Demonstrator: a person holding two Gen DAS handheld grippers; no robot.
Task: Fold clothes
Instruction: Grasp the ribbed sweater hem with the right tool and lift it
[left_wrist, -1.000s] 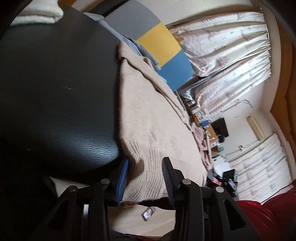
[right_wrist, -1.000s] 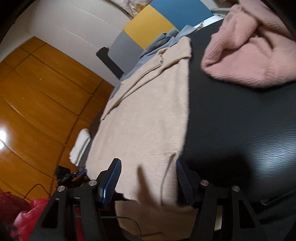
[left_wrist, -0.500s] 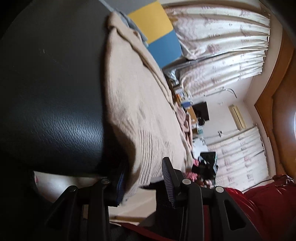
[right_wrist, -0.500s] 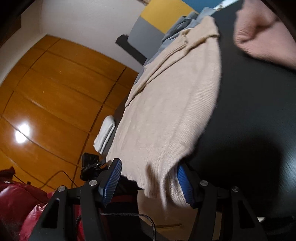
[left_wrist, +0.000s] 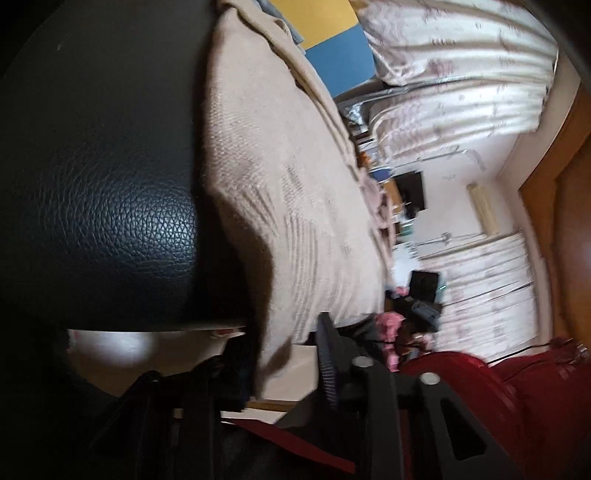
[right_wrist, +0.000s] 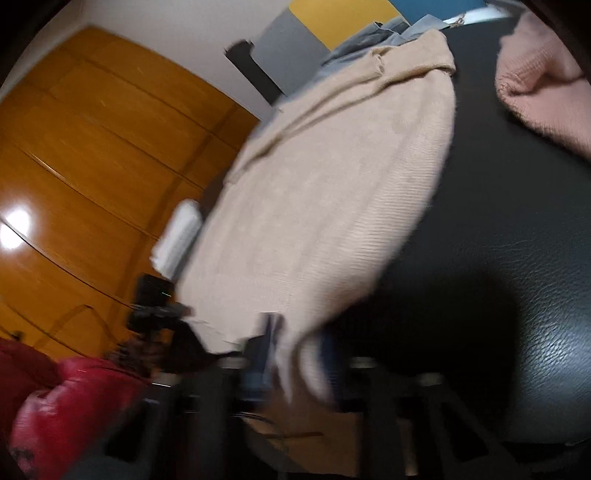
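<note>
A beige knit sweater lies flat on a black leather table, with its ribbed hem hanging over the near edge. In the left wrist view, my left gripper stands open at the hem's left corner, and the cloth hangs between its fingers. In the right wrist view the same beige sweater stretches away across the black table. My right gripper is blurred. Its fingers are close together on the hem's right corner, and the cloth bunches up there.
A pink knit garment lies at the table's far right. A grey-blue garment sits beyond the sweater's collar, and a folded white towel lies at the far left. A red padded jacket is close below. Curtains and a wooden wall lie behind.
Both grippers have pushed in over the sweater's hem. The right fingers have drawn together on the hem corner. The left fingers have stayed wide apart with cloth between them.
</note>
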